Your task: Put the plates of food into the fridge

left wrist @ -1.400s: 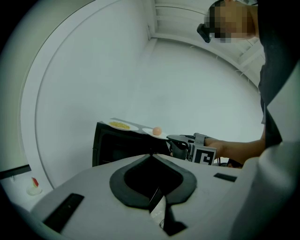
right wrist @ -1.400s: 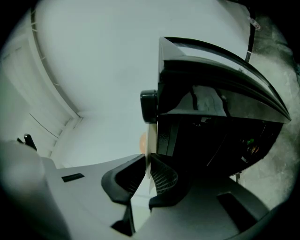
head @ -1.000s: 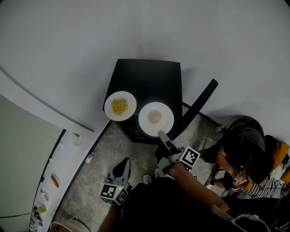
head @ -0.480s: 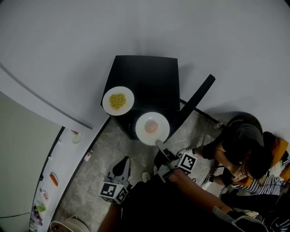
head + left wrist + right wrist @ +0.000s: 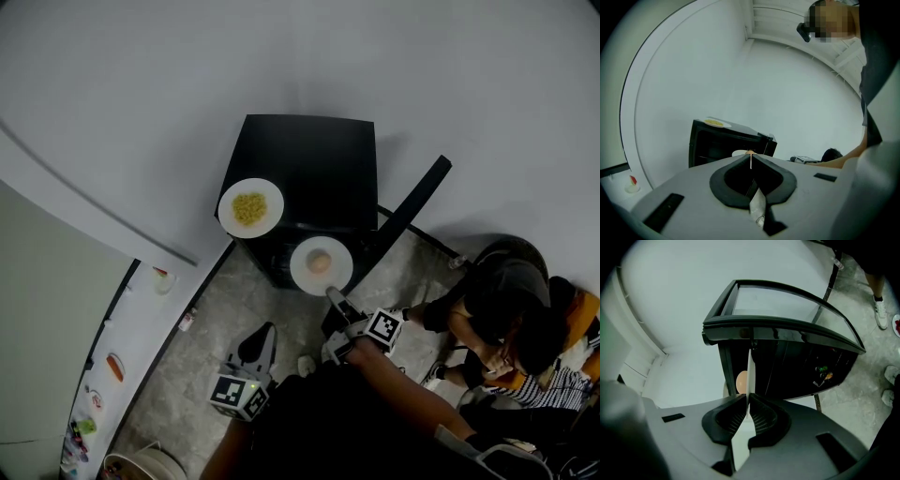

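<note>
The right tool is clamped on the near rim of a white plate. In the right gripper view that rim shows edge-on, pinched between the ribbed pads. The plate carries a rounded orange piece of food. It hangs in the air just off the near edge of the black worktop, in front of the worktop's open dark shelves and above the grey stone floor.

A second white plate, heaped with yellow food, sits on the worktop at its near left corner. It is apart from the held plate.

The left tool is low and nearer, to the left of the right one, over the floor. Its jaws are together, tips meeting, with nothing between them.

At the near left the fridge door stands open, with small items on its white shelves. The fridge is well apart from both plates. A person sits on the floor at the right, beside the worktop.
</note>
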The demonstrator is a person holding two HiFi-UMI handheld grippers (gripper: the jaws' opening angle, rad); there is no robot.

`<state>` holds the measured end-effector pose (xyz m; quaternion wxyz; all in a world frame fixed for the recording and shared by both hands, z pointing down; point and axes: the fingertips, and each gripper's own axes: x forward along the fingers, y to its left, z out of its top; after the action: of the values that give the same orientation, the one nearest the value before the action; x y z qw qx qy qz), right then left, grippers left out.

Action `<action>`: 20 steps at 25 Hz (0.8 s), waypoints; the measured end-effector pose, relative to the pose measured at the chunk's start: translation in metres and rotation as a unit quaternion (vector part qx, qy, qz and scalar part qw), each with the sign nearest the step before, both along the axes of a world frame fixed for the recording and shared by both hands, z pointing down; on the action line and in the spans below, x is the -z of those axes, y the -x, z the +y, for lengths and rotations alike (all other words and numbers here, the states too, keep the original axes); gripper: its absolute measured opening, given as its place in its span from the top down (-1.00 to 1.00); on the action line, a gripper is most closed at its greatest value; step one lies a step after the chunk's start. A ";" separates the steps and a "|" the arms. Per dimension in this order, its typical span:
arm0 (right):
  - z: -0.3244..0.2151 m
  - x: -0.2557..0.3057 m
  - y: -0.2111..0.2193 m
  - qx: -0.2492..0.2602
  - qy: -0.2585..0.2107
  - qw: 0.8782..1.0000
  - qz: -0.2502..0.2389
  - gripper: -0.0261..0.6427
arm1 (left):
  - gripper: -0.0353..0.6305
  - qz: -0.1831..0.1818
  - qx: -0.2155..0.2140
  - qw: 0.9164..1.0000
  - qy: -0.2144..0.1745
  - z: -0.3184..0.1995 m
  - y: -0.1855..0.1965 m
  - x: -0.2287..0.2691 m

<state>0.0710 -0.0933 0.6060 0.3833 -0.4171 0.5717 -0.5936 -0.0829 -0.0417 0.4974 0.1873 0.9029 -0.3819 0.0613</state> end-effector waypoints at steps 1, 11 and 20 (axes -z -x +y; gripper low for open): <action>-0.003 -0.005 -0.002 -0.006 0.003 1.000 0.002 0.81 | 0.82 -0.002 -0.001 1.000 0.000 -0.001 -0.001 0.000; -0.030 -0.051 -0.018 -0.035 0.039 0.999 -0.001 0.81 | 0.82 -0.007 0.004 1.000 0.004 -0.006 0.001 -0.005; -0.059 -0.059 -0.026 -0.062 0.052 0.997 -0.004 0.81 | 0.82 -0.015 -0.004 1.000 0.005 -0.015 -0.004 -0.008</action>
<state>0.0965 -0.1528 0.6650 0.3997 -0.4688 0.5114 -0.5991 -0.0790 -0.0568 0.5050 0.1862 0.9023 -0.3810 0.0774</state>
